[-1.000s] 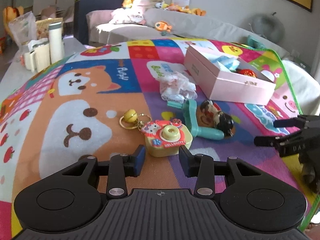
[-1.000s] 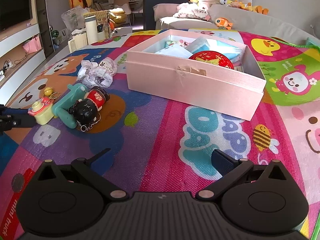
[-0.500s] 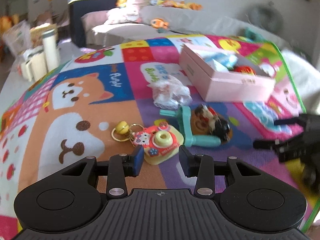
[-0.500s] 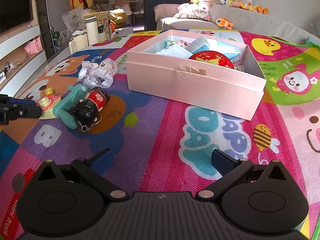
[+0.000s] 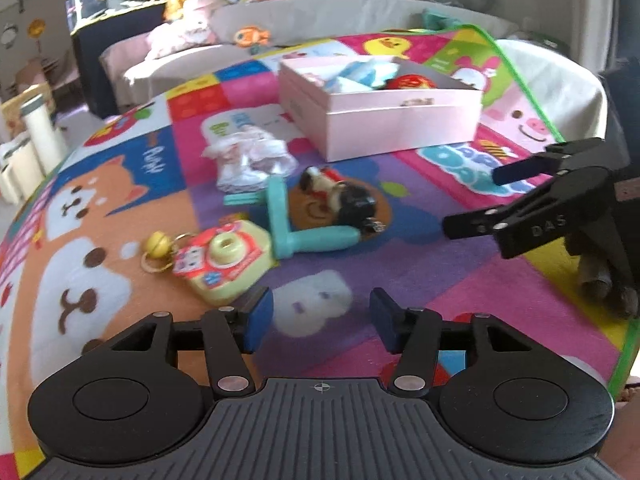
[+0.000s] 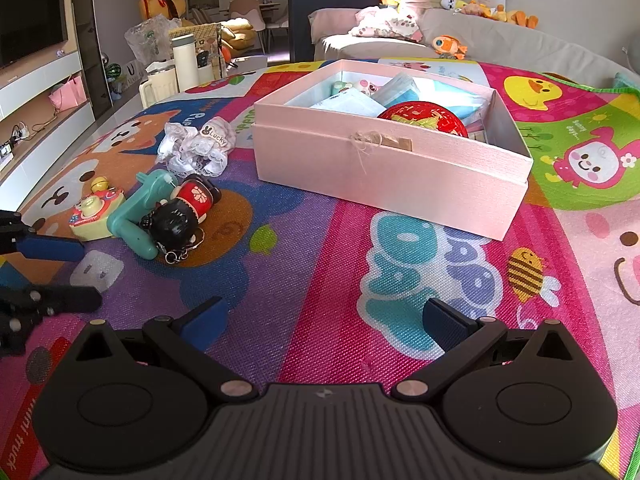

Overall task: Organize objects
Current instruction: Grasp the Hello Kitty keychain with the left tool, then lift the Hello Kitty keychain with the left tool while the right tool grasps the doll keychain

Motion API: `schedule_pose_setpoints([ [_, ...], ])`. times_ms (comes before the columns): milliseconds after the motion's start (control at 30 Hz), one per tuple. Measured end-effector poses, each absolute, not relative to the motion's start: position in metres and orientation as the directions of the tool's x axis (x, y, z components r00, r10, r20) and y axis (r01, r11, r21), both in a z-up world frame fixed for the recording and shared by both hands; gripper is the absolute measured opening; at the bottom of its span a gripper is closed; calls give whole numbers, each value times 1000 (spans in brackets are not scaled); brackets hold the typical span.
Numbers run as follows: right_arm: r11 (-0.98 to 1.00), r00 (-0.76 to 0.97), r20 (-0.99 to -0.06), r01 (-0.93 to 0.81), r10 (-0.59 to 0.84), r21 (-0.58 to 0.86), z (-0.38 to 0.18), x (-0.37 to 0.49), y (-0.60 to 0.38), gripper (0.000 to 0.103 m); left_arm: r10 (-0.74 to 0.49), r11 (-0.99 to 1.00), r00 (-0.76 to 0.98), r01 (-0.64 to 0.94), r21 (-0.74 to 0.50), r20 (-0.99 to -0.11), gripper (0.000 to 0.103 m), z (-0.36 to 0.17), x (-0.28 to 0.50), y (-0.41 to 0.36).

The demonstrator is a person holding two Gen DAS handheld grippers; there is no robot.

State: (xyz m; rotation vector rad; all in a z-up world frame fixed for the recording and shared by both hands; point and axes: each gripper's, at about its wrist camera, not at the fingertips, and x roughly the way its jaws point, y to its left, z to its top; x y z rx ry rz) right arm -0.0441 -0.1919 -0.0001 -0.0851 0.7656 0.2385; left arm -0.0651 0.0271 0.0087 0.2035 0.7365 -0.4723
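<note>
Opening left tongs (image 5: 320,316), nothing between, toy camera (image 5: 224,256) just beside; right tongs (image 6: 324,320) spread wide, empty

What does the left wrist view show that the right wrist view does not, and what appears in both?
Only the left wrist view: the right gripper seen from outside, open, with the holding hand beneath it.

Only the right wrist view: the white cabinet shelves at the left and the "Lucky" tag on the white lace bundle.

Both: the pink cardboard box, the yellow toy camera keychain, the teal plastic handle, the black-haired doll, and the left gripper, jaws opening with nothing between them.
</note>
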Motion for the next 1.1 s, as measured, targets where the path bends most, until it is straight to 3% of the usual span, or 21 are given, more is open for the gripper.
schedule_pose_setpoints([
  [100, 970, 696, -695, -244, 183, 10, 0, -44, -192, 103, -360, 871, 645, 491, 4, -674, 57, 14, -64, 33],
  [233, 970, 696, -695, -244, 182, 10, 0, -44, -192, 103, -297, 901, 761, 424, 95, -577, 56, 34, -64, 53],
  [400, 970, 696, -695, -243, 182, 11, 0, -45, -192, 103, -264, 879, 733, 451, 157, -626, 57, 25, -30, 61],
  [533, 969, 696, -695, -245, 184, 11, 0, -44, -192, 103, -343, 845, 670, 527, 95, -658, 54, 26, -6, 60],
  [667, 964, 689, -697, -266, 198, 11, 3, -45, -190, 103, -315, 851, 636, 518, 87, -704, 56, 12, 0, 55],
  [800, 949, 745, -625, -315, 233, -22, 17, -58, -179, 103, -312, 881, 659, 471, 52, -684, 50, 12, -2, 58],
  [900, 923, 758, -587, -383, 284, -48, 32, -63, -157, 90, -300, 901, 674, 432, 31, -674, 29, 15, -5, 62],
  [1100, 902, 673, -625, -414, 396, 125, 37, -14, -124, 73, -297, 912, 681, 411, 13, -670, 27, 20, -21, 69],
])
